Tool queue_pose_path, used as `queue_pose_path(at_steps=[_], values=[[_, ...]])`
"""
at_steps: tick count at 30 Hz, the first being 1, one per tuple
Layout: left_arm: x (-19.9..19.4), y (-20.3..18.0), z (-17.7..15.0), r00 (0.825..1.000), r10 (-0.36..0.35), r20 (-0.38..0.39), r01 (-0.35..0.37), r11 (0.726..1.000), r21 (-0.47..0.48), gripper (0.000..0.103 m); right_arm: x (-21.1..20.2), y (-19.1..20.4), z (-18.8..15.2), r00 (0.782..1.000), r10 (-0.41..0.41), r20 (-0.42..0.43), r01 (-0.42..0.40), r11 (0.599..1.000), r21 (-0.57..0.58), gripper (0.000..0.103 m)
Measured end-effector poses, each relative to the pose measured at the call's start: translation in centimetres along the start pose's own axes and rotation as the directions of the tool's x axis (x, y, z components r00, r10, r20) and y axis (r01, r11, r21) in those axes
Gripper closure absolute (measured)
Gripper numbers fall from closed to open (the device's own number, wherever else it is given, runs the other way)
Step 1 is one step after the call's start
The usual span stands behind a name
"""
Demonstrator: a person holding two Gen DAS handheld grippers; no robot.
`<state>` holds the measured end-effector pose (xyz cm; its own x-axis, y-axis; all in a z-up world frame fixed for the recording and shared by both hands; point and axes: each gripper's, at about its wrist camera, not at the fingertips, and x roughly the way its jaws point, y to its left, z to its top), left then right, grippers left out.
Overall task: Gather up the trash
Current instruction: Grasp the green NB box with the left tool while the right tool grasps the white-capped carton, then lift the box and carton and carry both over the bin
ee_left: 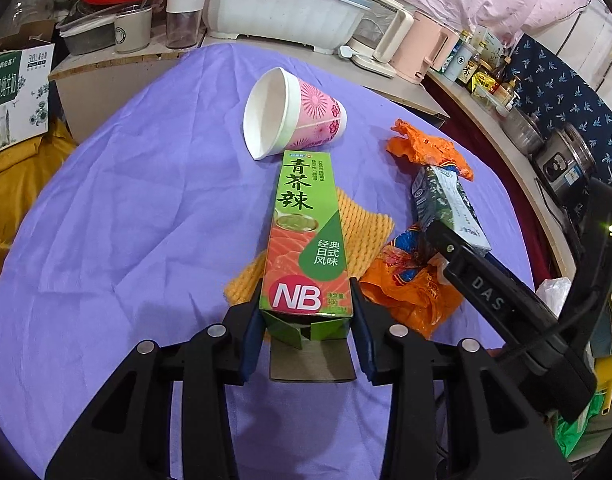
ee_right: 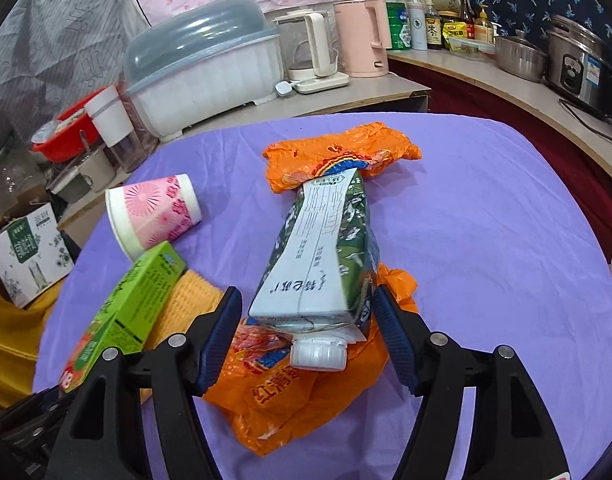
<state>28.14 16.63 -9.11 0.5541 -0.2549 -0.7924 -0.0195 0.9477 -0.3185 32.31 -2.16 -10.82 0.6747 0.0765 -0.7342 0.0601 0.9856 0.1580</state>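
Observation:
My left gripper (ee_left: 306, 308) is shut on the near end of a green wasabi box (ee_left: 306, 232), its blue pads against both sides. The box leans over a yellow foam net (ee_left: 365, 224). Beyond it a pink paper cup (ee_left: 294, 114) lies on its side. My right gripper (ee_right: 307, 300) is open around a crushed green-and-white milk carton (ee_right: 321, 248), with gaps at both pads. The carton, its white cap (ee_right: 317, 354) nearest me, rests on an orange plastic bag (ee_right: 290, 396). The cup (ee_right: 154, 216) and box (ee_right: 122, 312) lie to the left.
Everything lies on a purple tablecloth (ee_left: 126, 220). Behind it stand a covered dish rack (ee_right: 202, 68), two kettles (ee_right: 361, 36), bottles and a rice cooker (ee_right: 577, 60). A cardboard milk box (ee_left: 14, 96) and a yellow cloth are off the left edge.

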Motion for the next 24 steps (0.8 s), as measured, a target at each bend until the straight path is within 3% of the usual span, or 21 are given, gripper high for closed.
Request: queue_pose_path(at_steps=[3, 10, 17, 24], values=[[0.0, 0.0, -0.1, 1.000, -0.005, 0.000, 0.005, 1.000, 0.006, 0.066, 0.4, -0.1, -0.1, 1.000, -0.018, -0.010, 0.018, 1.000, -0.003, 0.043], [-0.6, -0.7, -0.2, 1.000, -0.014, 0.009, 0.014, 1.000, 0.019, 0.066, -1.3, -0.8, -0.2, 1.000, -0.007, 0.025, 0.007, 1.000, -0.001, 0.044], [-2.9, -2.5, -0.4, 0.998, -0.040, 0.045, 0.037, 0.998, 0.055, 0.066, -5.4, -2.1, 0.1, 0.996, 0.048, 0.079, -0.050, 0.999, 0.018, 0.045], [-5.2, -6.0, -1.1, 0.995, -0.076, 0.072, 0.068, 0.992, 0.107, 0.066, -9.6, -4.6, 0.2, 0.988, 0.053, 0.145, -0.062, 0.997, 0.055, 0.047]])
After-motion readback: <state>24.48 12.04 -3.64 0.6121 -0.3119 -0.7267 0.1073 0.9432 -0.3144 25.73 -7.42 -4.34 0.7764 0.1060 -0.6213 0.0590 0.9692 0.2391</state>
